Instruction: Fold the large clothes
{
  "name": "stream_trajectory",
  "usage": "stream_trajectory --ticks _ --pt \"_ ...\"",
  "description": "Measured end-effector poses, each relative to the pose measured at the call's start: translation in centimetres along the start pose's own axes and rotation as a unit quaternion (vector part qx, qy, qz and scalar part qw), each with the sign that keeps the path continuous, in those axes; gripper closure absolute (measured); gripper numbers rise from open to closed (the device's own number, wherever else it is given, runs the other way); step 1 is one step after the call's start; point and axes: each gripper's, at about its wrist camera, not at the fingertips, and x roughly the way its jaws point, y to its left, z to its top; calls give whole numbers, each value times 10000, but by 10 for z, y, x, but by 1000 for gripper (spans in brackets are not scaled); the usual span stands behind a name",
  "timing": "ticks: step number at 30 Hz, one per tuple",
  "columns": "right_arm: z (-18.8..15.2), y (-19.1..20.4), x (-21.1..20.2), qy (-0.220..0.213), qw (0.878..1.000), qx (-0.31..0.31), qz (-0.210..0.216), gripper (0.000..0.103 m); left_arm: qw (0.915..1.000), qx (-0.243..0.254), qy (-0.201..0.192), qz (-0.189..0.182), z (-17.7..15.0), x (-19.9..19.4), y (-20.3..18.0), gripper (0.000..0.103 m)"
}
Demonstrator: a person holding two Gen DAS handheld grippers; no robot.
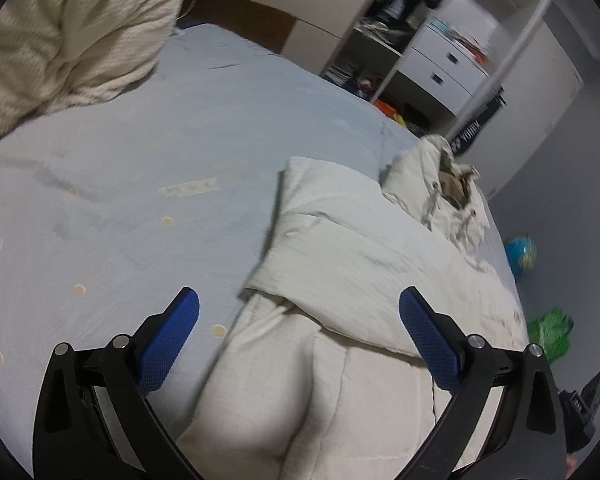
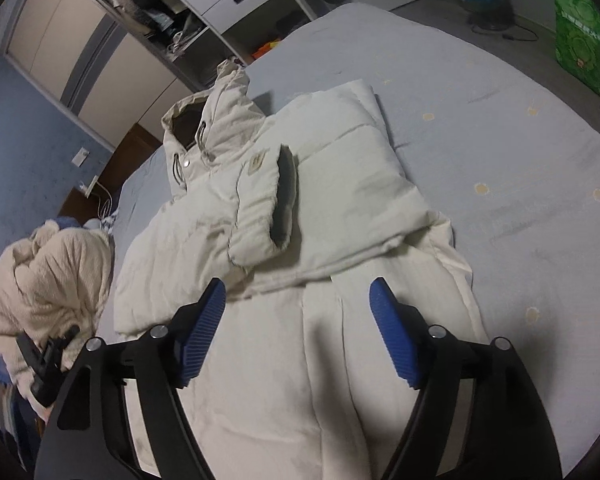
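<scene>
Both grippers hover over the lower half of the cream puffer jacket [image 2: 308, 360], which lies flat on the blue bed [image 2: 500, 160], hood [image 2: 204, 120] toward the far edge. Left gripper [image 1: 299, 332]: fingers spread wide, holding nothing. Right gripper [image 2: 298, 332]: same, spread and empty. Probably lined up over the hem to take it and fold it up toward the collar.

Jacket state: both sides folded in across the chest, one sleeve [image 2: 260, 208] lying on top with its grey cuff lining showing. Quilted and bulky, will spring back. Hem itself sits under the fingers, edge not clear. A second cream knit garment [image 2: 52, 272] is bunched well apart, near the headboard.
</scene>
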Motion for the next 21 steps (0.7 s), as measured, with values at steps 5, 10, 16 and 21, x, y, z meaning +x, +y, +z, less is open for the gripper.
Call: stream_trajectory --ticks 5,10,16,21 --pt "-7 -2 2 -66 9999 22 103 24 9962 874 22 46 -11 2 -33 7" --pt "-9 1 -1 -242 9996 -128 71 14 9846 1746 65 108 -25 5 -69 7" --pt "-10 4 -7 -459 9986 -255 57 10 9724 2311 317 5 -25 10 -112 7" --pt "-8 13 -12 -583 9970 -510 74 10 9718 2306 392 -284 -4 28 -139 7"
